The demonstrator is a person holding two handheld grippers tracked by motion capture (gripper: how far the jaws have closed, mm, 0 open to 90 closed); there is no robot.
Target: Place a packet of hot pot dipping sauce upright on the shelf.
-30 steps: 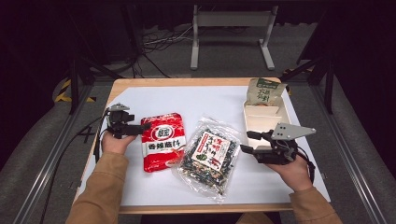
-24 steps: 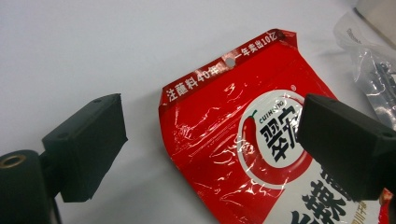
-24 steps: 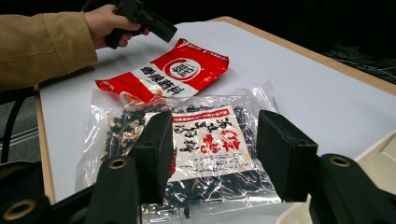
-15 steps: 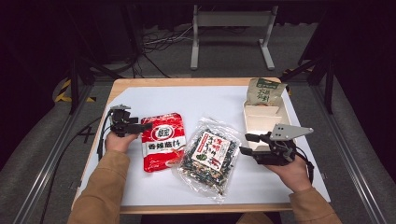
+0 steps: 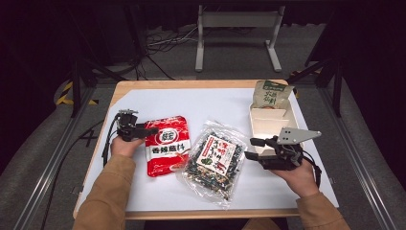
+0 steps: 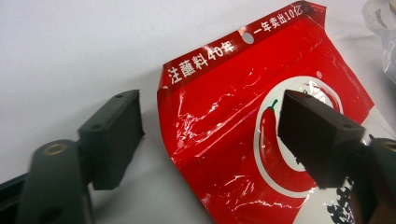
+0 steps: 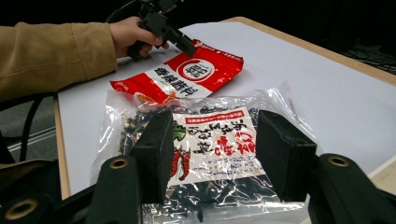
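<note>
Left tongs (image 6: 210,135) straddle the top left corner of the red pouch (image 5: 166,151), jaws apart and just now closing, pads not yet pressing it. Right tongs (image 7: 212,154) stand open just short of the clear bag (image 5: 213,160), which lies flat ahead of them. By my reading, the step in hand is the grasp on the pouch; next the jaws need to pinch that corner fully. The pouch's long axis runs away from the person, its hang-hole end far.
</note>
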